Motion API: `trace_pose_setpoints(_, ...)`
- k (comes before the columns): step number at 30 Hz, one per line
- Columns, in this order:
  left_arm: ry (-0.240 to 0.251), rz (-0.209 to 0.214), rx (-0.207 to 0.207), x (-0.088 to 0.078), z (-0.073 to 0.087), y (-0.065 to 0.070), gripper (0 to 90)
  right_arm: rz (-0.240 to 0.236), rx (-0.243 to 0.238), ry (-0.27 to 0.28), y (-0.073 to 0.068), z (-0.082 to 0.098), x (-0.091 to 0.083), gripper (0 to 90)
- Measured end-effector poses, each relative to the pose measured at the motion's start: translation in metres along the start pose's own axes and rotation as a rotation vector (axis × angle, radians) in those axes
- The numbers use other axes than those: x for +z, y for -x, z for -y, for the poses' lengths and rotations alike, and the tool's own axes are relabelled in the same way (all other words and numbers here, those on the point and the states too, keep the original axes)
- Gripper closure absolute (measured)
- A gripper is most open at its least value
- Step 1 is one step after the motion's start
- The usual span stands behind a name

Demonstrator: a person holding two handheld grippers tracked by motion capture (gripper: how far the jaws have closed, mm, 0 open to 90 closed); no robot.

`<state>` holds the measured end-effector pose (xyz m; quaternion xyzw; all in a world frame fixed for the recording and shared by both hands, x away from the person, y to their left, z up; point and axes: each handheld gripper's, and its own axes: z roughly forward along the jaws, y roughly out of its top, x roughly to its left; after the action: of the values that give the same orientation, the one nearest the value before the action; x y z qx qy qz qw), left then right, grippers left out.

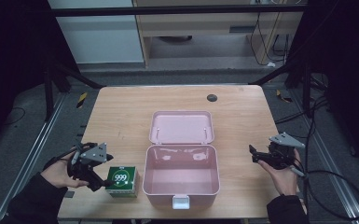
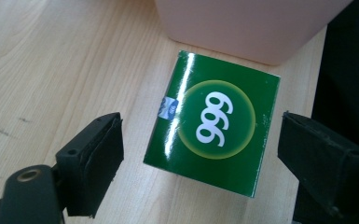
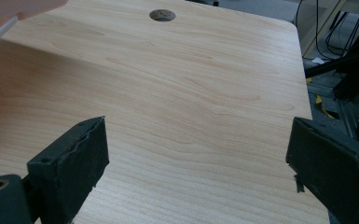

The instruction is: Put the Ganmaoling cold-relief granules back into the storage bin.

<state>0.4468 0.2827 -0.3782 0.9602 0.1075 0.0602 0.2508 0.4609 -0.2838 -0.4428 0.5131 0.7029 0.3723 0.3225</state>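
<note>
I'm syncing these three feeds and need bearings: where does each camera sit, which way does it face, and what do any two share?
High view: above the person's side, looking forward and down on the table; both forearms, left gripper and right gripper show.
Left gripper view: on the left gripper, looking down at the green box.
Right gripper view: on the right gripper, facing across bare tabletop toward a round hole.
Shared: high and left gripper views both show the green box beside the pink case.

Green box (image 2: 213, 126), white "999" in yellow-ringed circle, small blue-white mark. Pale pink case (image 1: 181, 175), white latch (image 1: 181, 202). Light wood-grain surface (image 3: 177, 98). Tool (image 2: 200, 154) jaws black.
</note>
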Motion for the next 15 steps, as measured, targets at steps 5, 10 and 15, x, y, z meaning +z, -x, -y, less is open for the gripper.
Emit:
trace_pose_setpoints(5,-0.034,0.015,0.038,0.005,-0.004,0.004,11.1,-0.002,-0.006,-0.007,0.0,0.0,0.0,5.1)
trace_pose_setpoints(10,-0.057,0.023,0.061,0.011,-0.007,0.005,9.1,-0.003,-0.01,-0.013,-0.001,0.001,0.001,4.7)
trace_pose_setpoints(15,-0.068,0.031,0.084,0.018,-0.009,0.005,5.5,-0.001,-0.021,-0.031,-0.002,0.001,0.003,3.7)
